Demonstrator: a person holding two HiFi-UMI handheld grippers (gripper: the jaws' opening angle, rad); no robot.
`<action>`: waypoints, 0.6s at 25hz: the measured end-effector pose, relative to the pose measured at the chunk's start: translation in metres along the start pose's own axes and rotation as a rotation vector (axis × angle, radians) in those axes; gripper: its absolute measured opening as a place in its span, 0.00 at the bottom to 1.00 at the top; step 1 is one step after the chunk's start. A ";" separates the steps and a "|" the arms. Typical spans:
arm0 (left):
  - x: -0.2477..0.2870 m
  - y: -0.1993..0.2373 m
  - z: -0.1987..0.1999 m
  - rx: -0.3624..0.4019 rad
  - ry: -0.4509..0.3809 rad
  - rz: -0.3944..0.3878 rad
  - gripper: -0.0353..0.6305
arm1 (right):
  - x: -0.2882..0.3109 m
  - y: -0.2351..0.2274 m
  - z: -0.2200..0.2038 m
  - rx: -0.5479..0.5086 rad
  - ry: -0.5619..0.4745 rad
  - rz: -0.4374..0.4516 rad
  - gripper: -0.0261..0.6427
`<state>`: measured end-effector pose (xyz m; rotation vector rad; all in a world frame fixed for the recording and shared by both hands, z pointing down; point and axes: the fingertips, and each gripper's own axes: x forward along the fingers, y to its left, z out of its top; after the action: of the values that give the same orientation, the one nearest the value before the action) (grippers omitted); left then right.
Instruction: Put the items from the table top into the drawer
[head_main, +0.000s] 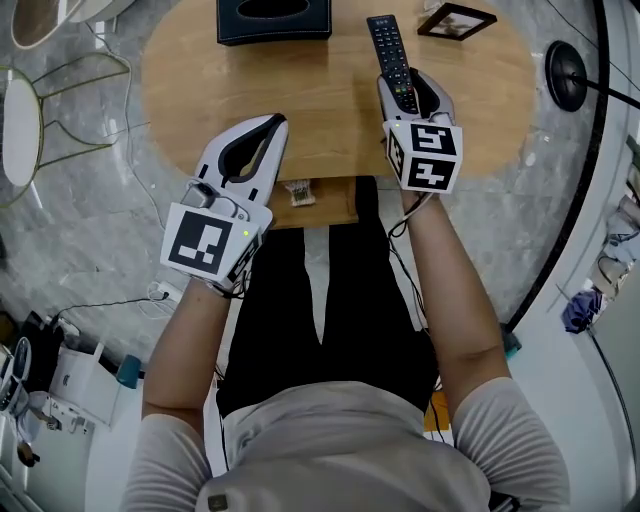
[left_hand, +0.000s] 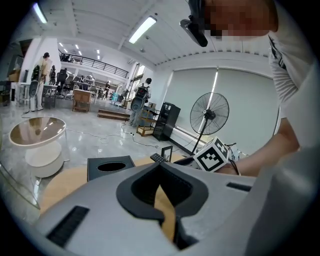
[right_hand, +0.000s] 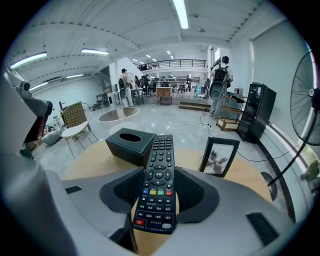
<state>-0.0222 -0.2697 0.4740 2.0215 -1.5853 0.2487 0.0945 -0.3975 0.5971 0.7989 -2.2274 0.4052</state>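
Right gripper (head_main: 410, 82) is clamped on the remote (right_hand: 162, 145), grip about a third of the way up from its near end, so most of the body sticks out past the jaws toward the far side of the table (head_main: 200, 90). The ribbed pads (right_hand: 126, 190) press both long edges, jaws roughly a remote-width apart. It sits straight between them with no visible skew. Left gripper (left_hand: 160, 167) is closed tip to tip with nothing in it, hovering over the near left part of the table. The drawer (head_main: 315, 205) is under the near edge at centre, between the two arms. It looks shut or barely out; can't tell which. My read is that the remote is picked and the next step is getting it into the drawer. The empty left gripper is the obvious one to pull the drawer out first. Carry the remote low and level, since the long overhang will lever against the pads if it bumps the table edge. Feed the free far end in first, then let go once it rests on the drawer floor. The tissue box (head_main: 273, 20) and photo frame (head_main: 456, 20) wait at the far side.
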 end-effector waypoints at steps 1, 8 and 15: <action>-0.005 0.001 -0.002 0.007 0.001 -0.010 0.07 | -0.003 0.006 -0.002 0.001 -0.002 -0.006 0.35; -0.043 0.013 -0.019 0.033 0.018 -0.059 0.07 | -0.027 0.058 -0.030 0.016 0.012 -0.022 0.35; -0.074 0.005 -0.041 0.028 0.016 -0.046 0.07 | -0.047 0.107 -0.066 0.001 0.042 0.039 0.35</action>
<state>-0.0407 -0.1865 0.4751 2.0690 -1.5316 0.2705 0.0854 -0.2632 0.6037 0.7422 -2.2065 0.4383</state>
